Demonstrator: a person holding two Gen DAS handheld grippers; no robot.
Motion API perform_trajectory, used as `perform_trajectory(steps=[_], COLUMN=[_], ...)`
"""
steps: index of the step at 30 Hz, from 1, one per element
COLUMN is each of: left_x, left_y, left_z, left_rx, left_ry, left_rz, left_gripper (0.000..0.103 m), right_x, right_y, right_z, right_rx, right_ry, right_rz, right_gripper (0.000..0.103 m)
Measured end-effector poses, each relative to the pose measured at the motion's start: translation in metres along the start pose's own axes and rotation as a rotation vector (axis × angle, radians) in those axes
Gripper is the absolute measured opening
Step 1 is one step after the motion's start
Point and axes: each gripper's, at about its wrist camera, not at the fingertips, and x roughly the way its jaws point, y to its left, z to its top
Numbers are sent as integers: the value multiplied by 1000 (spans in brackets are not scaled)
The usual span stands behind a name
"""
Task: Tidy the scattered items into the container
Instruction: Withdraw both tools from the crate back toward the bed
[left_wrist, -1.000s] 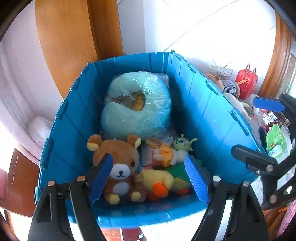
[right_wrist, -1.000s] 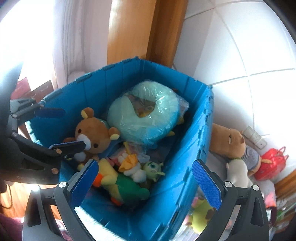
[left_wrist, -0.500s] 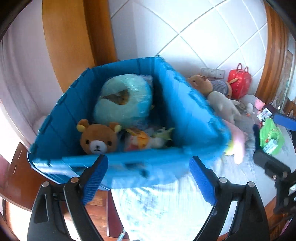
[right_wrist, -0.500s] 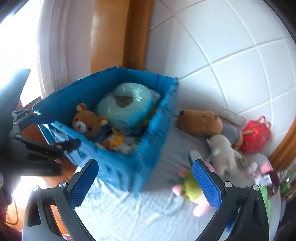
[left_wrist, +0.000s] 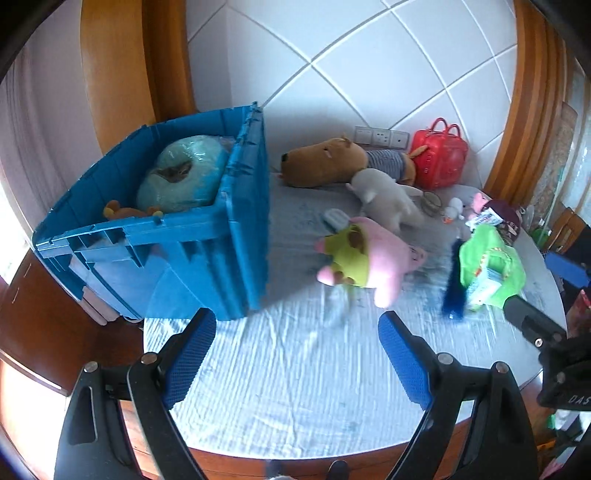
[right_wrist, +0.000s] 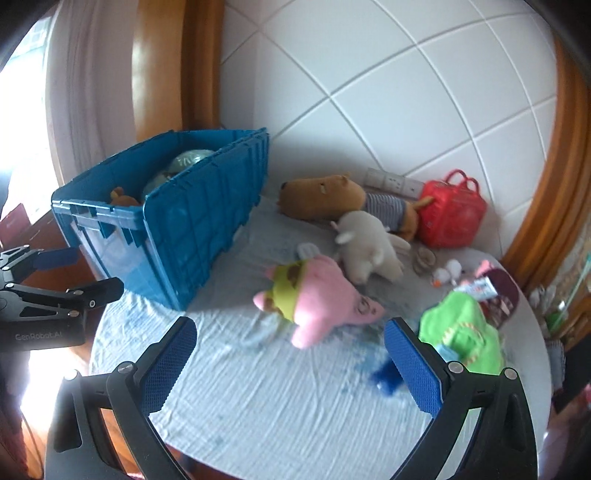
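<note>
1. Left hand-held gripper (left_wrist: 297, 354): jaws spread wide, nothing held, hovering over the near edge of the worktop (left_wrist: 295, 387), which is covered by a pale wrinkled cloth.
2. Right hand-held gripper (right_wrist: 290, 363): jaws also wide apart, nothing between the blue pads, above the near part of the worktop.
3. Blue container (left_wrist: 207, 254) is seen at the left edge of the worktop, open-topped; a plastic-wrapped teal cushion (left_wrist: 183, 177) and a brown bear plush (left_wrist: 125, 211) are inside, the bear mostly hidden by the rim.
4. Pink plush (right_wrist: 325, 295) with a yellow-green front is lying near the worktop centre, right of the container and apart from it.
5. White plush (right_wrist: 369, 245) is lying just behind the pink one; a big brown plush in a striped shirt (right_wrist: 332, 197) is lying along the far edge by the wall.
6. Red bag (right_wrist: 452, 214) is placed at the far right edge, touching the brown plush's end.
7. Green plush (right_wrist: 461, 336) is seen at the right edge, just beside the right gripper's finger; small items behind it are blurred, not identifiable.
8. A dark blue item (left_wrist: 452, 284) is lying left of the green plush, motion-blurred.
</note>
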Motion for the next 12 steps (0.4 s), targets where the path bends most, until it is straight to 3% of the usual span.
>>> perform_trajectory(steps=[5, 12], left_x=[-10, -17], left_y=[-18, -15], left_z=[-8, -17], left_rx=[25, 24], left_ry=[-3, -8], left_rz=[-14, -30], left_gripper=[90, 90], right_x=[-14, -24], right_y=[-18, -26], right_z=[-25, -44], right_rx=[55, 99], right_ry=[3, 13], right_rz=[-24, -75], right_gripper=[103, 103])
